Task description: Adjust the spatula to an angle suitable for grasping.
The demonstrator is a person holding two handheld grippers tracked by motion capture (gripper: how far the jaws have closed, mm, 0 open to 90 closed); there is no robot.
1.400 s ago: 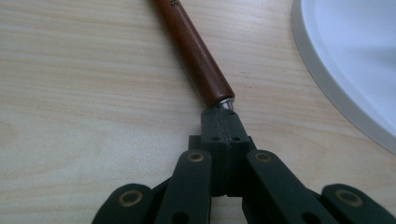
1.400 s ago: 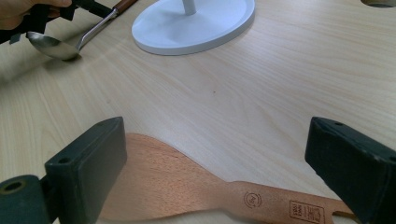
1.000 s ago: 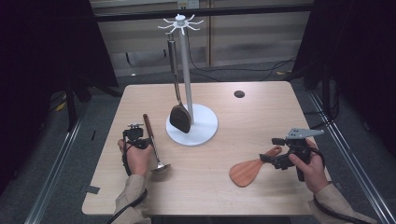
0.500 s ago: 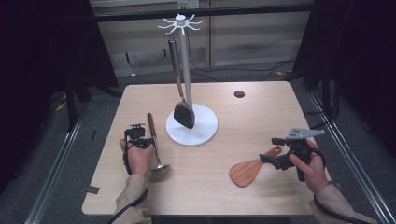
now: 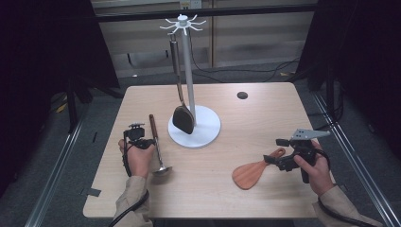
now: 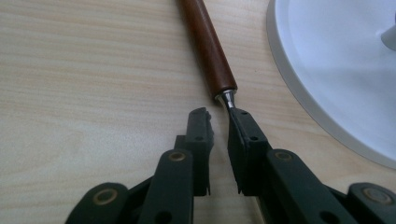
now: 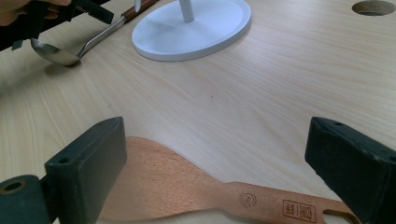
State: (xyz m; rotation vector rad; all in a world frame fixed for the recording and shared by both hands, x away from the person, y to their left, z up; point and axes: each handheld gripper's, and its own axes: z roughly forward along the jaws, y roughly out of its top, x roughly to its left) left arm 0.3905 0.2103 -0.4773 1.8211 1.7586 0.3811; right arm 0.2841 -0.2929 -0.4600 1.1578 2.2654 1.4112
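A ladle (image 5: 153, 130) with a brown wooden handle (image 6: 208, 51) and a steel bowl (image 7: 53, 52) lies on the table left of the white stand. My left gripper (image 5: 150, 142) sits low over its steel neck. Its jaws have just been opening and now stand a little apart (image 6: 220, 123); the gap between them is bare and the neck runs under the right-hand jaw. A wooden spatula (image 5: 248, 174) lies at the front right. My right gripper (image 5: 276, 152) is wide open and straddles the spatula's handle (image 7: 261, 200) without touching it.
A white utensil stand (image 5: 208, 135) with a round base (image 7: 196, 28) rises mid-table. A black turner (image 5: 183, 119) hangs from its top hooks down to the base. A small round hole (image 5: 242, 95) is at the far right of the tabletop.
The hanging black turner has swung slightly to and fro. Both hands have stayed almost where they were.
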